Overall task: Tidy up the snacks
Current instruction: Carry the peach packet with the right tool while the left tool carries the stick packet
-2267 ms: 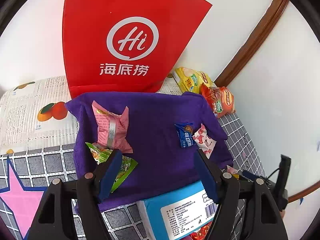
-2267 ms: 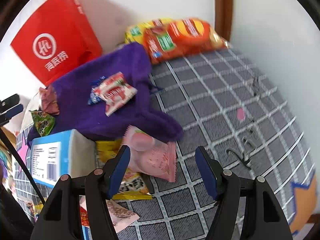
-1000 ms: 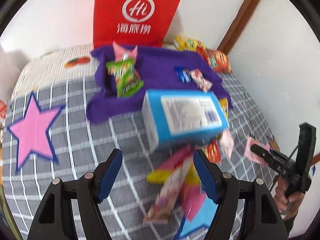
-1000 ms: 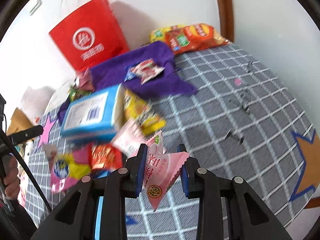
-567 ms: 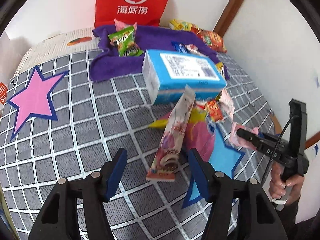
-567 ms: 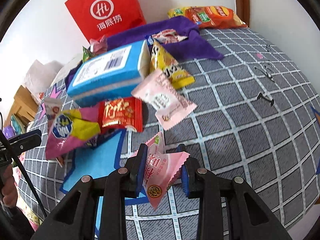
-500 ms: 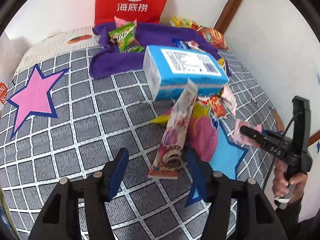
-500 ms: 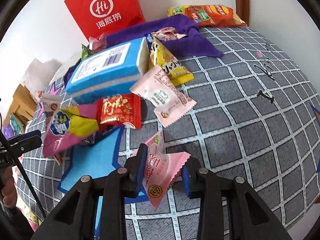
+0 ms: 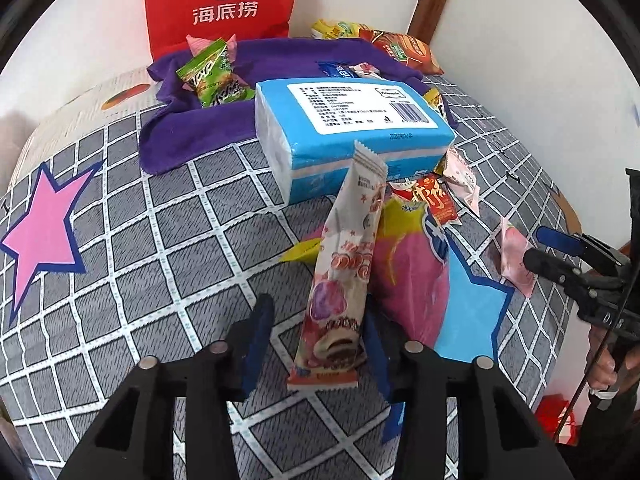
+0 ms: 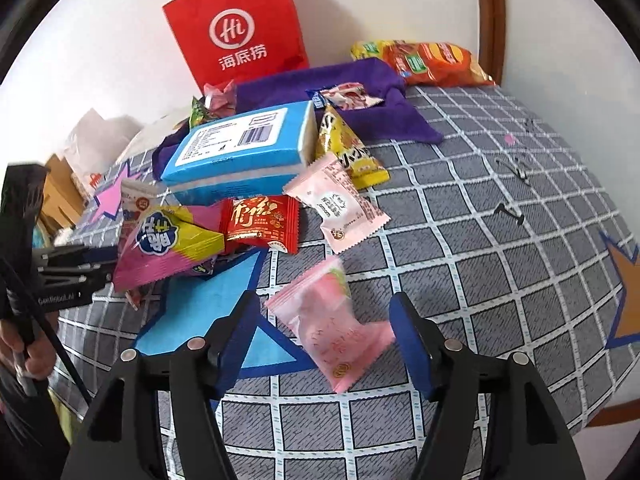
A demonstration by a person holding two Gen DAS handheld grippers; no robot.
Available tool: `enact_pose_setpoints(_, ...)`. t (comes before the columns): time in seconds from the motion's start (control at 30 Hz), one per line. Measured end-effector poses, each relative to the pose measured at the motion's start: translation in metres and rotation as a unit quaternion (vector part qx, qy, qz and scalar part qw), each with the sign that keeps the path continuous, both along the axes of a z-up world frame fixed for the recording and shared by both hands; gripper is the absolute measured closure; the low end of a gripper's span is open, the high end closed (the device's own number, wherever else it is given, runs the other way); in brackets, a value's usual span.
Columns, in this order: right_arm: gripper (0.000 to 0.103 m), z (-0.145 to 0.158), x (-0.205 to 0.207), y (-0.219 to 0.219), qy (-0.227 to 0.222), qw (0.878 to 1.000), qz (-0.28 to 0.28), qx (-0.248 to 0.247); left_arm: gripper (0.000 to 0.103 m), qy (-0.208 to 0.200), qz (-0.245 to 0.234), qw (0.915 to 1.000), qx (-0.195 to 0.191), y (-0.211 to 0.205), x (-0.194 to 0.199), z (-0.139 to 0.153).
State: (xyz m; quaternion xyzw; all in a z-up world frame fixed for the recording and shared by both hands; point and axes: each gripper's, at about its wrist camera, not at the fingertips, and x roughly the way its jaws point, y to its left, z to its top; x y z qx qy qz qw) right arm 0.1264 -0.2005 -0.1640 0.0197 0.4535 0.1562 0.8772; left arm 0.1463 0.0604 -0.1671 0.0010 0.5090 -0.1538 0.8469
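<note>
Snacks lie scattered over a grey checked cover as both claws work the pile. The right gripper (image 10: 320, 344) has just been opening: its jaws stand wide and the pink sachet (image 10: 332, 320) it carried half a second ago sits loose between them, blurred, touching neither pad, seemingly dropping onto the cover beside the blue star print (image 10: 208, 320). The left gripper (image 9: 316, 344) has just been closing around the long cake-roll packet (image 9: 344, 280), whose lower end stands between its jaws; one pad looks to be against the wrapper, the other has a sliver of gap, so a firm grip cannot be told. That reads as one snack set down and the next being taken up.

Just beyond lie the pink-and-yellow bag (image 10: 168, 244), a red sachet (image 10: 260, 224), a pale pink packet (image 10: 340, 208) and a yellow packet (image 10: 344, 148), all crowded against the blue tissue pack (image 10: 244, 152). Farther back a purple cloth (image 10: 360, 96) holds more sweets before a red paper bag (image 10: 236, 28), with chip bags (image 10: 432, 60) in the corner.

Open cover stretches to the right gripper's right, apart from a few small dark clips (image 10: 508, 212), and toward the pink star (image 9: 40, 232) on the left. The cover's near edge drops away close by.
</note>
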Motion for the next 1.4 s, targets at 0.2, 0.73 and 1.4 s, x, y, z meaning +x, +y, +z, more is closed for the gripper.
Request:
enact_pose_setpoints(0.2,0.034,-0.007,0.001,0.019,-0.004,0.998,0.028,-0.049,0.081,-0.002,0.002,0.9998,-0.021,0.005,-0.001,0.001)
enact_pose_setpoints(0.73,0.062,-0.002,-0.011,0.019,0.009,0.999,0.016,-0.049,0.082,-0.030,0.038,0.9973,-0.056,0.028,-0.027,0.036)
enact_pose_setpoints(1.4,0.062,0.098,-0.017,0.035,-0.085,0.996,0.035,0.000,0.082,-0.078,0.045,0.9932,-0.073,0.016,-0.023,0.103)
